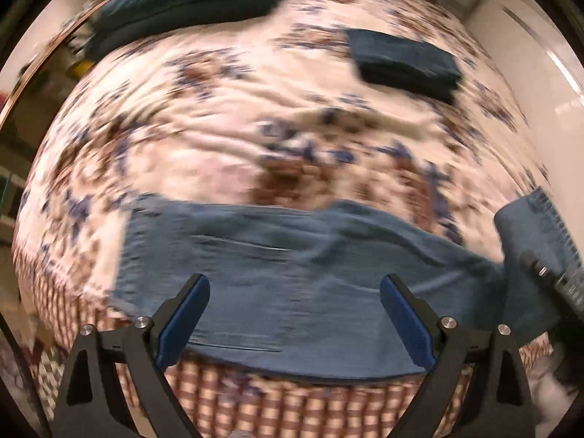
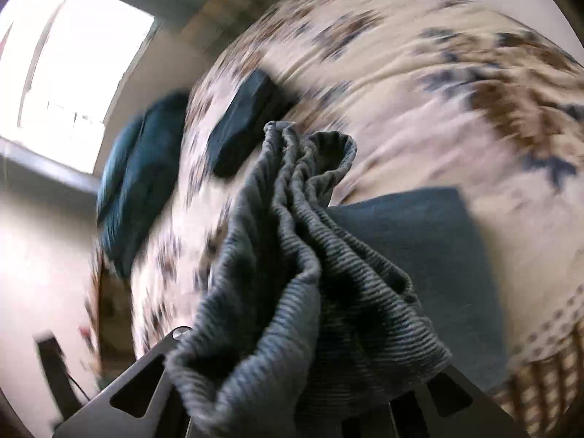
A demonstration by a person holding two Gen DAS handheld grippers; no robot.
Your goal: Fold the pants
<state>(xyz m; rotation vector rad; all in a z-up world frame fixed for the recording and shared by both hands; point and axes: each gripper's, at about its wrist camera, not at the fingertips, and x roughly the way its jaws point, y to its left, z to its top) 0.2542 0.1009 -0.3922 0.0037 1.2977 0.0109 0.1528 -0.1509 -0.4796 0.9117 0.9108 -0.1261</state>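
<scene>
Blue-grey pants [image 1: 292, 292] lie spread across the near edge of a floral bedspread [image 1: 219, 127]. My left gripper [image 1: 295, 314] is open and empty, hovering just above the pants, its blue-padded fingers [image 1: 186, 314] wide apart. My right gripper [image 2: 303, 383] is shut on the bunched ribbed waistband of the pants [image 2: 303, 255], which covers its fingers; the cloth is lifted above the flat part [image 2: 419, 255]. In the left wrist view the right gripper's body [image 1: 562, 281] shows at the right edge with the raised cloth [image 1: 529, 226].
A folded dark garment [image 1: 405, 60] lies at the far right of the bed; it also shows in the right wrist view [image 2: 248, 120]. A dark teal pile [image 1: 189, 3] sits at the far left, also in the right wrist view [image 2: 142, 179]. A bright window [image 2: 80, 69] is beyond.
</scene>
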